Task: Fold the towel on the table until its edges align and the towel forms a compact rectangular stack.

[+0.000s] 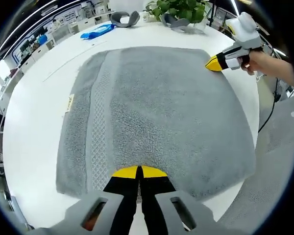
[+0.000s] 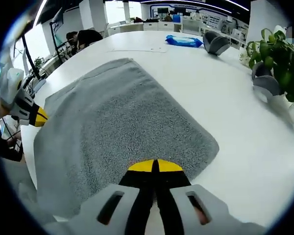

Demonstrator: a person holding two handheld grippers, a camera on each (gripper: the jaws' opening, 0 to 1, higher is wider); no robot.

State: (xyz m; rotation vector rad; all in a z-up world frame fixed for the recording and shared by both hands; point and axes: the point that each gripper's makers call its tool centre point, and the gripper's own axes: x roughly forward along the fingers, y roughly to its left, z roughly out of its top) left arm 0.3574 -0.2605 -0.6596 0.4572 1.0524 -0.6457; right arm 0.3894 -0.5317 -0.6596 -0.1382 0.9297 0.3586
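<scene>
- While the grey towel (image 1: 157, 117) lay spread flat on the white table (image 1: 34, 122), its label sat at the left edge in the left gripper view.
- Left gripper (image 1: 138, 172) had its yellow-tipped jaws pressed together on the towel's near edge.
- Right gripper (image 1: 213, 63) touched the towel's far right corner in the left gripper view, held by a hand (image 1: 258, 60).
- Its own view showed the right gripper's jaws closed at the towel's near edge.
- Far across the table stood a blue packet (image 2: 183, 41), grey curved objects (image 2: 214, 42) and a potted plant (image 2: 279, 61).
</scene>
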